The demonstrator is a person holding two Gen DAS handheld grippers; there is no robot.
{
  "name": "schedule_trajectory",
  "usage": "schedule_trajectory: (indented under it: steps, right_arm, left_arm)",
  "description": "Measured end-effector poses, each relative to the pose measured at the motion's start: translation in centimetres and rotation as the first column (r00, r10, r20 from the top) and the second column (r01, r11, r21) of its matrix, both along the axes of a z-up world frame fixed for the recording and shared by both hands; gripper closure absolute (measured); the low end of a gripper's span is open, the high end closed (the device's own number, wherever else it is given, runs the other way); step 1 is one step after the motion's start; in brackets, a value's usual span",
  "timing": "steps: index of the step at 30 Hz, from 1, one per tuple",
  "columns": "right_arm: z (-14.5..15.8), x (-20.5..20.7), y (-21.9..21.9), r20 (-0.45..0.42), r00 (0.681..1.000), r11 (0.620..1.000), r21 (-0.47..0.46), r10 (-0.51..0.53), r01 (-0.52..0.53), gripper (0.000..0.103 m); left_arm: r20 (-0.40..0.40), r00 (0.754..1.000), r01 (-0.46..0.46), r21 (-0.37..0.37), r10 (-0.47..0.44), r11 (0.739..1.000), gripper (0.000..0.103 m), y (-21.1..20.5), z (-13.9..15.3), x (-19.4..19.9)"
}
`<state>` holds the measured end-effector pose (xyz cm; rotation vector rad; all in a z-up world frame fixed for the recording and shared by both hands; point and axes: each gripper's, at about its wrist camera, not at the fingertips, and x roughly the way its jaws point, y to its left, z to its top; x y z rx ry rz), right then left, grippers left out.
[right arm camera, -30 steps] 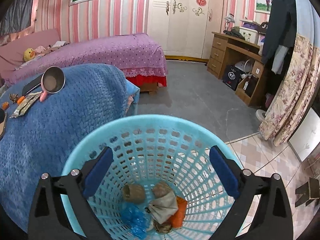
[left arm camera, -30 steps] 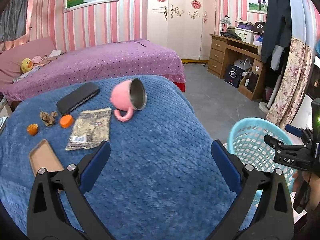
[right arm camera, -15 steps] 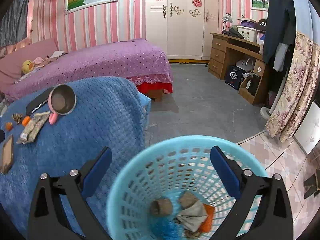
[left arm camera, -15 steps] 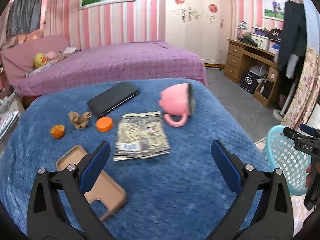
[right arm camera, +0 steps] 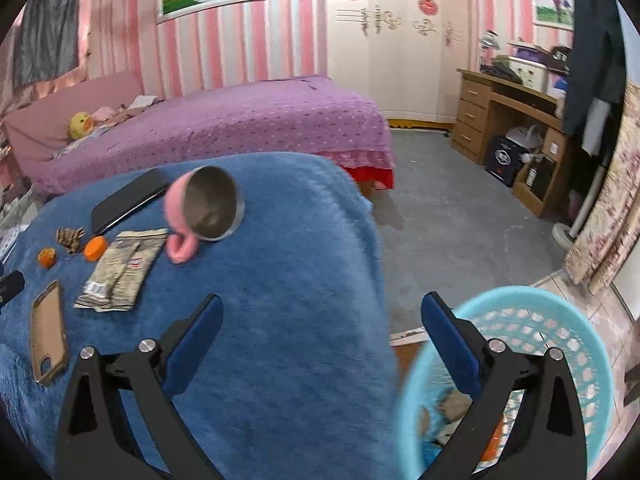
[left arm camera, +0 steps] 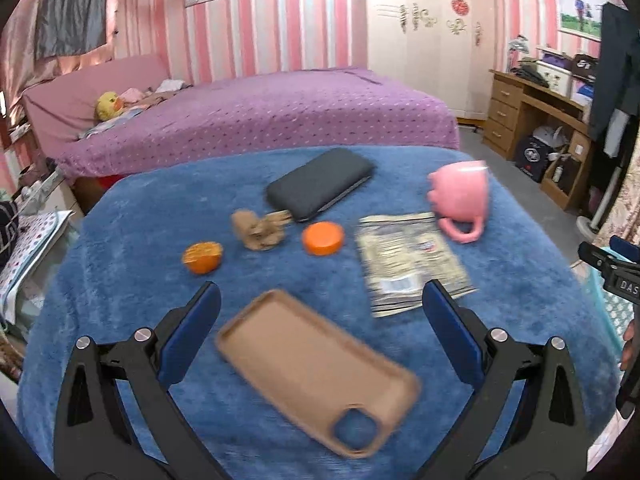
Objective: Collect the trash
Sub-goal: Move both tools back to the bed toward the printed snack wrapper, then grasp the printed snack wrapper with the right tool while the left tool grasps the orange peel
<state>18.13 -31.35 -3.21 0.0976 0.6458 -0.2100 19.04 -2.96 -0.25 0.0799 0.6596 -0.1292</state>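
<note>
Hovering wide open and empty, my left gripper faces the trash: snack wrapper just ahead-right, long axis running away from me, while my right gripper, equally open, sits farther off beside the basket.

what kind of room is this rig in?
Almost certainly a home bedroom: a bed with a purple dotted cover, a tall cream wardrobe on the far wall, and a wooden desk with drawers. The work surface is a blue fleece blanket.
</note>
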Motion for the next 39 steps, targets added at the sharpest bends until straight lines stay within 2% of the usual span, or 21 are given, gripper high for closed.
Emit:
schedule_trajectory:
  steps: [6,11,15,17,22,27,30,35,37,39]
  right_arm:
    - [-0.2,1.9,4.2,-0.006,0.999,0.999,-0.029,0.042,-0.042,0.006]
    - [-0.6,2.8,6.7,-0.013,0.995,0.995,-0.016,0.101,-0.102,0.006]
    - [-1.0,4.1,9.3,-0.035,0.985,0.983,-0.063,0.17,-0.172,0.006]
    - [-1.4,4.8,10.4,-0.046,0.977,0.976,-0.054,0.209,-0.211,0.006]
    - [-3.2,7.0,12.4,-0.109,0.958,0.963,-0.027,0.265,-0.269,0.007]
    - [-4.4,8.1,12.2,-0.17,0.936,0.952,0.054,0.308,-0.303,0.023]
    - [-4.6,8.3,12.0,-0.164,0.929,0.943,0.093,0.331,-0.32,0.031]
    - [-4.7,8.2,12.4,-0.148,0.918,0.93,0.096,0.367,-0.356,0.058]
    - [-4.6,8.3,12.8,-0.141,0.916,0.927,0.082,0.375,-0.366,0.06]
    - [-4.3,8.0,13.0,-0.125,0.914,0.922,0.068,0.387,-0.381,0.066]
  left_arm:
    - [-0.046,0.997,-0.061,-0.05,0.059,0.997,0.006,4.4,-0.8,1.9]
    - [-0.045,0.997,-0.064,-0.009,0.064,0.998,0.006,5.8,-1.6,3.1]
    - [-0.038,0.998,-0.053,0.015,0.054,0.998,0.006,6.4,-1.8,4.0]
    - [-0.034,0.998,-0.053,0.028,0.054,0.998,0.006,6.9,-2.0,4.5]
    - [-0.084,0.992,-0.097,-0.006,0.096,0.995,0.006,8.9,-3.3,5.8]
    - [-0.108,0.987,-0.118,-0.006,0.116,0.993,0.006,9.9,-4.3,6.4]
    - [-0.109,0.986,-0.122,0.019,0.123,0.992,0.006,9.8,-4.7,6.6]
    - [-0.123,0.984,-0.122,0.033,0.125,0.992,0.006,9.5,-5.2,7.1]
    - [-0.128,0.983,-0.124,0.039,0.128,0.991,0.006,9.5,-5.3,7.3]
    - [-0.13,0.982,-0.131,0.04,0.135,0.991,0.006,9.5,-5.4,7.3]
